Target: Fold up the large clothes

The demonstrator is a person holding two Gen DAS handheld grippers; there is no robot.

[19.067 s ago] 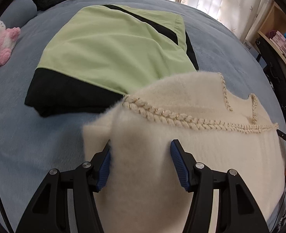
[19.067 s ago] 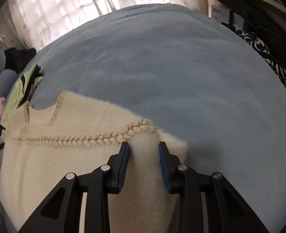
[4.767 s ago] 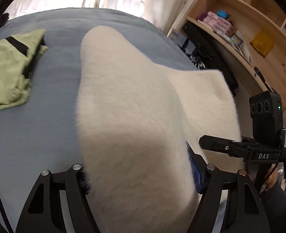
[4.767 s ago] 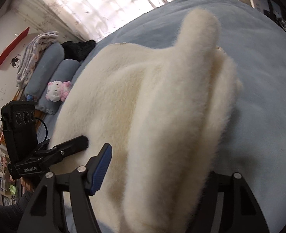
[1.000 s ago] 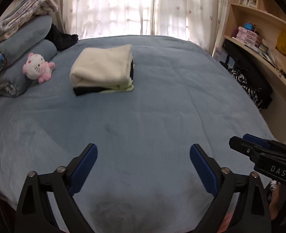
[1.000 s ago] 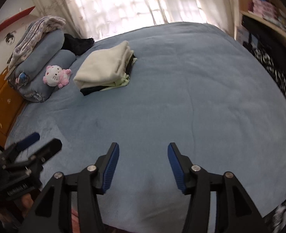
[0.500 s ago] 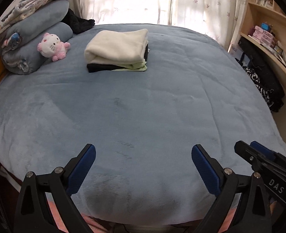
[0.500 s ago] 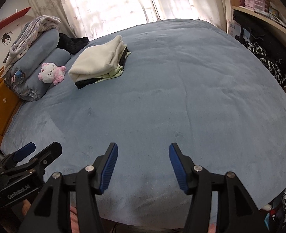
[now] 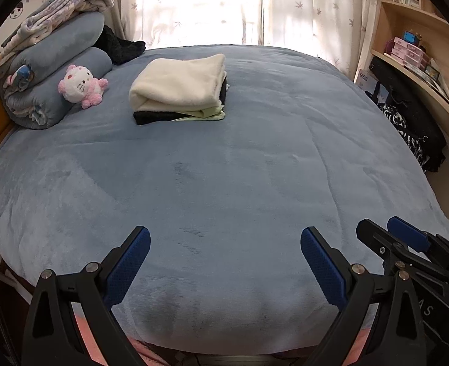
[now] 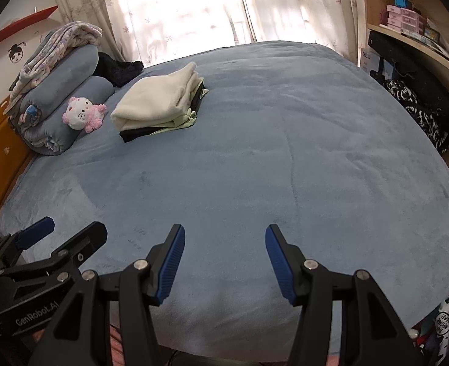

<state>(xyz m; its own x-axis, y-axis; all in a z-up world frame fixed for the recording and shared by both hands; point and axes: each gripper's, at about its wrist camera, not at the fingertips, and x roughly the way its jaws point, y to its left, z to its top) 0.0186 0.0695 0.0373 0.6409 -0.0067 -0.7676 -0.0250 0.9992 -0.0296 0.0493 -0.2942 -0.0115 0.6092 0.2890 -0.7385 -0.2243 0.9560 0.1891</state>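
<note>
A folded cream fuzzy sweater (image 9: 180,85) lies on top of a folded green and black garment (image 9: 175,116) at the far left of the blue bed (image 9: 239,167). The same stack shows in the right wrist view, sweater (image 10: 160,100) on top. My left gripper (image 9: 224,259) is open and empty above the bed's near edge, far from the stack. My right gripper (image 10: 224,259) is open and empty, also at the near edge. It shows at the lower right of the left wrist view (image 9: 389,238); the left one shows in the right wrist view (image 10: 65,228).
A pink and white plush cat (image 9: 81,87) leans on rolled blue bedding (image 9: 56,70) at the far left. A black garment (image 9: 120,47) lies by the curtains. Shelves (image 9: 422,61) and dark patterned clothing (image 9: 413,131) stand along the right side.
Both grippers have drawn back and risen from the bed, so the folded stack looks farther and more of the room shows. Both stay open and empty.
</note>
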